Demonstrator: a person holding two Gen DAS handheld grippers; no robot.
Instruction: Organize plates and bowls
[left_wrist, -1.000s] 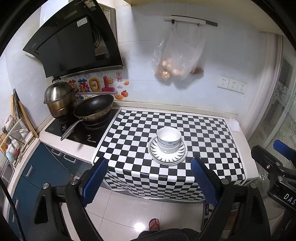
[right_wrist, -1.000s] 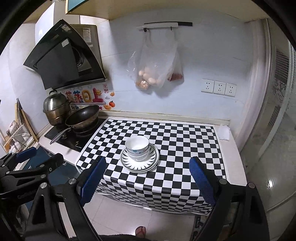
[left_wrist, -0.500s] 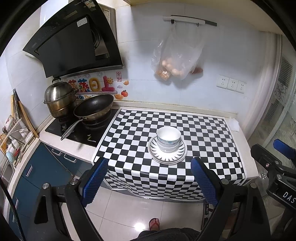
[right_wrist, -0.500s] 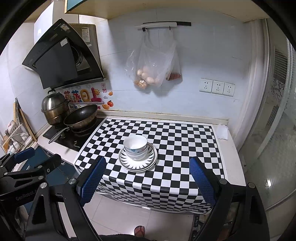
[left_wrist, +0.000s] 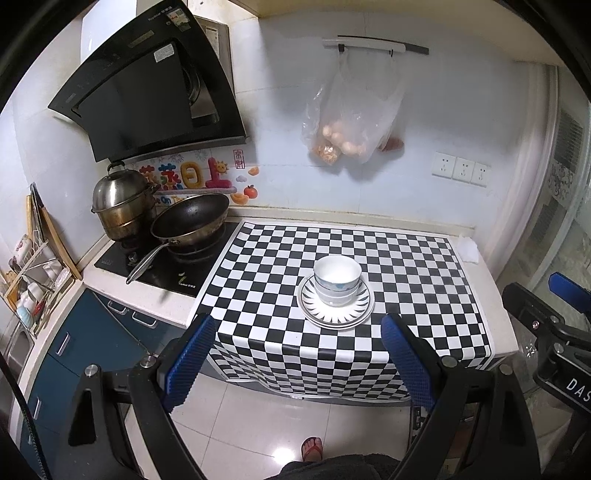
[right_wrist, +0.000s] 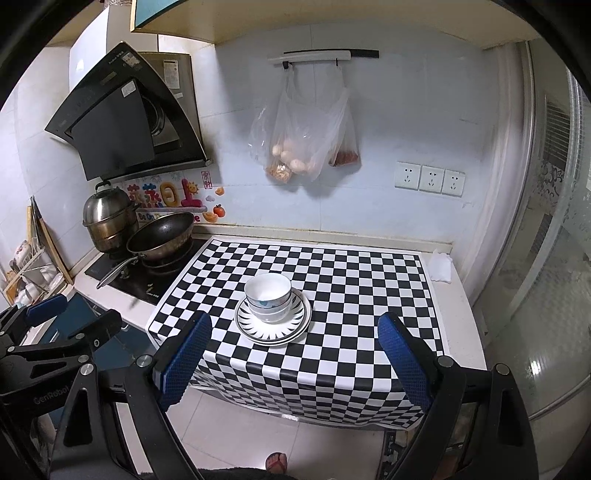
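White bowls (left_wrist: 337, 280) with a blue pattern are stacked on black-and-white striped plates (left_wrist: 360, 308), on the checkered cloth. The stack also shows in the right wrist view, bowls (right_wrist: 269, 301) on plates (right_wrist: 299, 326). My left gripper (left_wrist: 299, 354) is open and empty, held back from the counter's front edge, above the floor. My right gripper (right_wrist: 293, 352) is open and empty, also held back from the counter. Each gripper shows at the edge of the other's view.
A checkered cloth (left_wrist: 258, 266) covers the counter. A frying pan (left_wrist: 192, 221) and a steel pot (left_wrist: 120, 199) sit on the hob at the left. A dish rack (left_wrist: 33, 280) is far left. A plastic bag (left_wrist: 351, 114) hangs on the wall. A white cloth (left_wrist: 467, 249) lies at the right.
Both grippers have drifted slightly; the right wrist view has shifted a little, so the stack sits lower and more to the left in it. Bowls and plates have not moved.
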